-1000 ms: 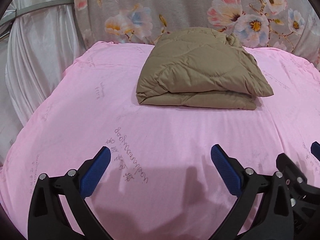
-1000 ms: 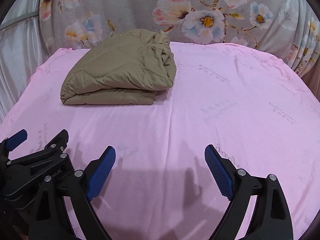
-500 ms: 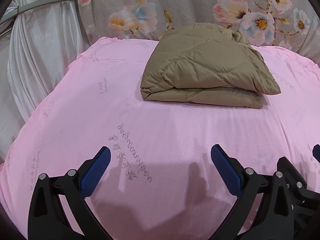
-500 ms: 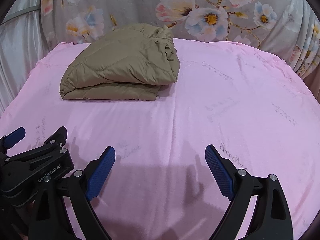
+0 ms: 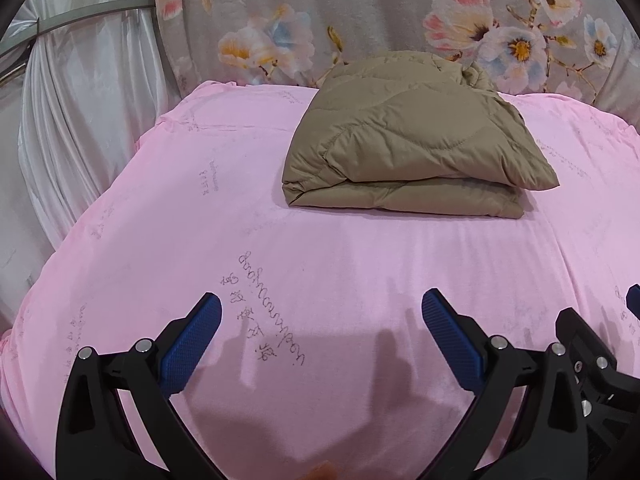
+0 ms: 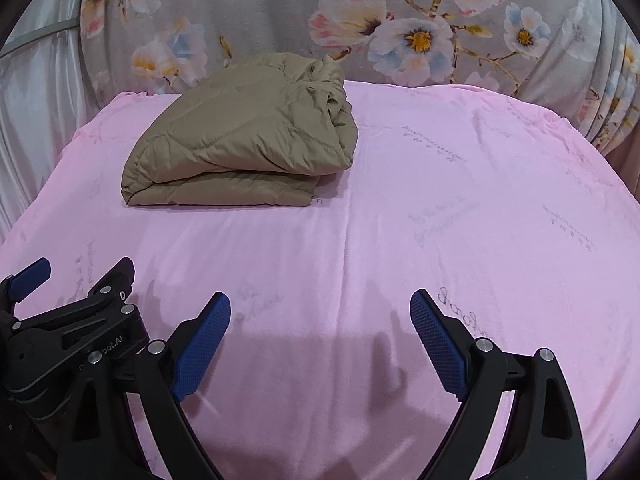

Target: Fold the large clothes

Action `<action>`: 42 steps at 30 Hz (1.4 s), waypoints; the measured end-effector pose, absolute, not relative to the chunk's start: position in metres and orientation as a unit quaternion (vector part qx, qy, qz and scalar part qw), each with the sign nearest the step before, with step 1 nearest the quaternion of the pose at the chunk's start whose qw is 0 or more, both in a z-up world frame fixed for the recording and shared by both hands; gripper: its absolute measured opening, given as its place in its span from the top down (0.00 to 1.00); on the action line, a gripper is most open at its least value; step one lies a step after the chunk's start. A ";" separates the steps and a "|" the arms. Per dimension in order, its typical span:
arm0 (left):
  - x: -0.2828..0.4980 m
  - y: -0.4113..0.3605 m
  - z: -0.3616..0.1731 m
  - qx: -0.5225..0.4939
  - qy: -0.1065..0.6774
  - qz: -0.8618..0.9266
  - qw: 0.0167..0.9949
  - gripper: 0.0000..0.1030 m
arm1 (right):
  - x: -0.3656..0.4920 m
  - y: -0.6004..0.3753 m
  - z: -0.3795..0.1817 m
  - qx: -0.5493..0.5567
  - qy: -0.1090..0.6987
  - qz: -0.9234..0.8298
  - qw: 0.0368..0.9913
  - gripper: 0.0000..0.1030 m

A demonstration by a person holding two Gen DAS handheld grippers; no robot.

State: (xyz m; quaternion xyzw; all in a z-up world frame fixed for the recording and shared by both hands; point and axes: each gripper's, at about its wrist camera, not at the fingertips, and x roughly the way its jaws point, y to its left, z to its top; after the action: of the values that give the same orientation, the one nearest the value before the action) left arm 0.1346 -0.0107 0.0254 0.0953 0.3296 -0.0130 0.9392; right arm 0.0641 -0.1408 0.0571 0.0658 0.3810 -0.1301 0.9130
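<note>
I see the pink bed (image 5: 320,240) carrying the tan quilted coat (image 5: 404,140), already folded in a thick bundle near the far edge, left of its middle; my left gripper (image 5: 320,320) and right gripper (image 6: 320,320) hover over the near edge, fingers spread, holding nothing; I judge the fold finished, so I should only press loose corners flat.

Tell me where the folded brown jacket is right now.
The folded brown jacket lies on the pink sheet at its far edge, against the floral curtain; in the right wrist view it sits upper left, apart from both grippers.
</note>
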 end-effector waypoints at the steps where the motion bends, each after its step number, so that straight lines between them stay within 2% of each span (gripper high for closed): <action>1: 0.135 -0.011 0.025 0.096 0.330 -0.013 0.939 0.05 | 0.064 -0.141 0.057 0.066 0.381 -0.130 0.913 0.14; 42: 0.133 -0.010 0.027 0.094 0.330 -0.014 0.939 0.06 | 0.063 -0.141 0.060 0.063 0.378 -0.132 0.914 0.14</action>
State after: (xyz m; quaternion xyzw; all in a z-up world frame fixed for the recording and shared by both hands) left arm 0.1330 -0.0100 0.0268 0.0944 0.3305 -0.0140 0.9390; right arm 0.0633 -0.1406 0.0600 0.0632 0.3780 -0.1317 0.9142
